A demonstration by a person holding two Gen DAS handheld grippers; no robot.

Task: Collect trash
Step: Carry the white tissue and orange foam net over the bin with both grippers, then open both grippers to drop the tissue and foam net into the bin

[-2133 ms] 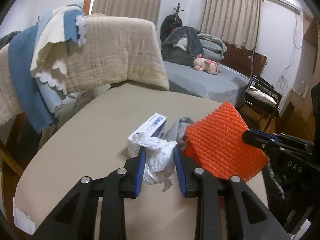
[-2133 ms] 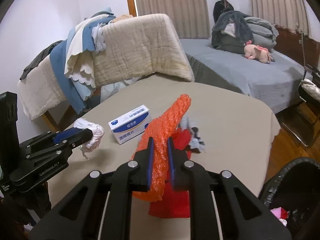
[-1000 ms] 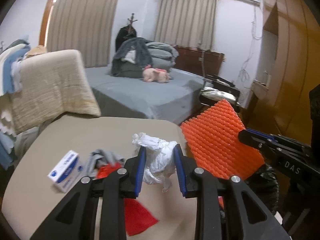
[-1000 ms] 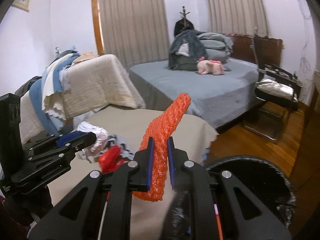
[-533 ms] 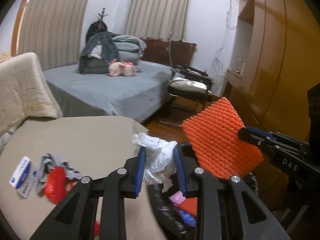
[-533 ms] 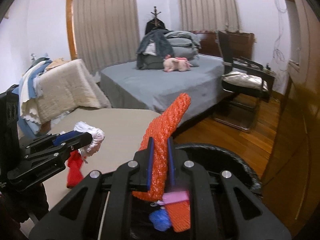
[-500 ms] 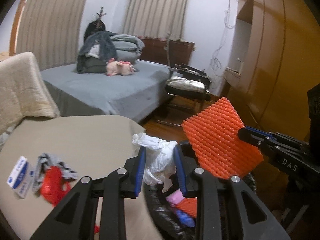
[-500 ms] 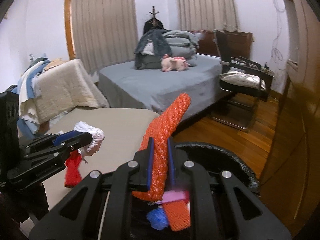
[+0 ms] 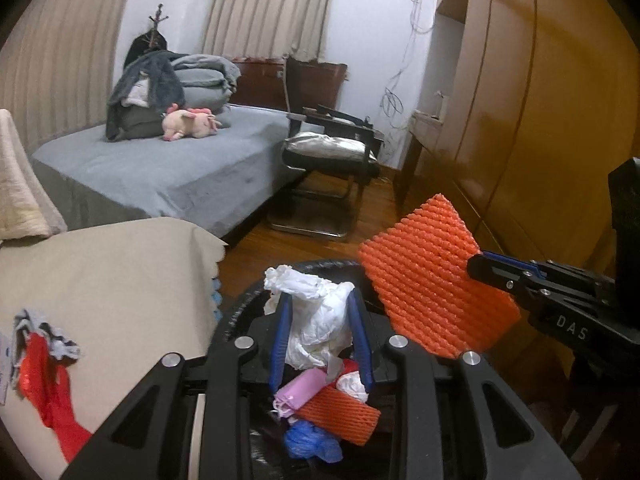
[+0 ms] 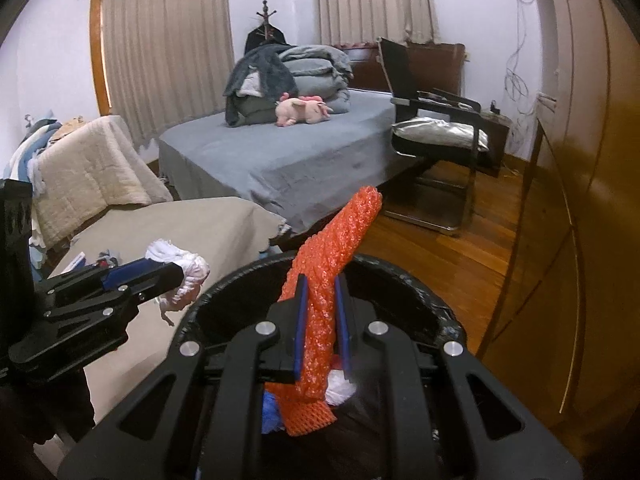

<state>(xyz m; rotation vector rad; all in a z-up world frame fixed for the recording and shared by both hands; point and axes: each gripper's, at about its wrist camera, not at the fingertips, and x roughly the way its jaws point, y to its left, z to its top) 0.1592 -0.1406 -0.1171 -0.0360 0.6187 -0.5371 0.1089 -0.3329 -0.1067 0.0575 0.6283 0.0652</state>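
My left gripper [image 9: 320, 334] is shut on a crumpled white tissue wad [image 9: 316, 320], held over the black-lined trash bin [image 9: 240, 312]. Orange foam netting [image 10: 328, 276] stands upright between the blue pads of my right gripper [image 10: 320, 316], which is shut on it above the same bin [image 10: 408, 276]. In the left wrist view the netting [image 9: 432, 284] appears as a flat orange sheet at the right, with the right gripper [image 9: 476, 270] behind it. The left gripper [image 10: 180, 276] and its tissue [image 10: 180, 272] show at the left of the right wrist view. Inside the bin lie pink [image 9: 300, 388], orange [image 9: 340, 412] and blue [image 9: 312, 444] scraps.
The beige-covered table [image 9: 112, 280] lies to the left, with a red rag [image 9: 44, 392] and grey cloth [image 9: 44, 332] on it. Behind stand a grey bed [image 10: 288, 156], a black chair [image 10: 440, 136], and a brown wardrobe [image 9: 540, 100] at the right. Wooden floor [image 10: 440, 248] surrounds the bin.
Both grippers have swung right, away from the table, and now hang over the bin. The bin's contents have come into full view. Both grips are unchanged.
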